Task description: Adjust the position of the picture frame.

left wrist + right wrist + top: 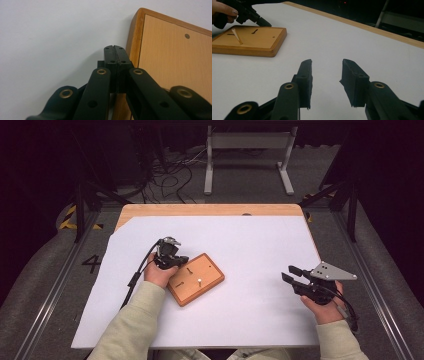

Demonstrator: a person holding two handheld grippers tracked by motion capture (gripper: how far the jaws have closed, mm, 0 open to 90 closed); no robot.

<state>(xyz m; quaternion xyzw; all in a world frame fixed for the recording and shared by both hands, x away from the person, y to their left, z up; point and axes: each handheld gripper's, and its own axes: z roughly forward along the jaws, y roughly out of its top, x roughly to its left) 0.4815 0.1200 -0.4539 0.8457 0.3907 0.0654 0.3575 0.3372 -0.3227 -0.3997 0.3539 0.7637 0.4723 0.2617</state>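
Observation:
A small wooden board (206,270) lies on the white sheet left of centre. On it are a pale upright peg (199,281) and two dark screws (189,270). My left gripper (183,260) is shut with nothing between its jaws, its tips resting at the board's left edge (133,42); in its own view the left gripper (114,48) shows both jaws pressed together. My right gripper (289,273) hovers open over bare sheet well right of the board, and in its own view the right gripper (327,72) holds nothing. That view shows the board (262,41) and peg (237,36) far left.
The white sheet (250,245) covers most of the wooden table (210,210), whose far edge shows behind it. A small hole (187,36) marks the board's surface. Beyond the table stand a metal frame (247,155) and cables on the floor.

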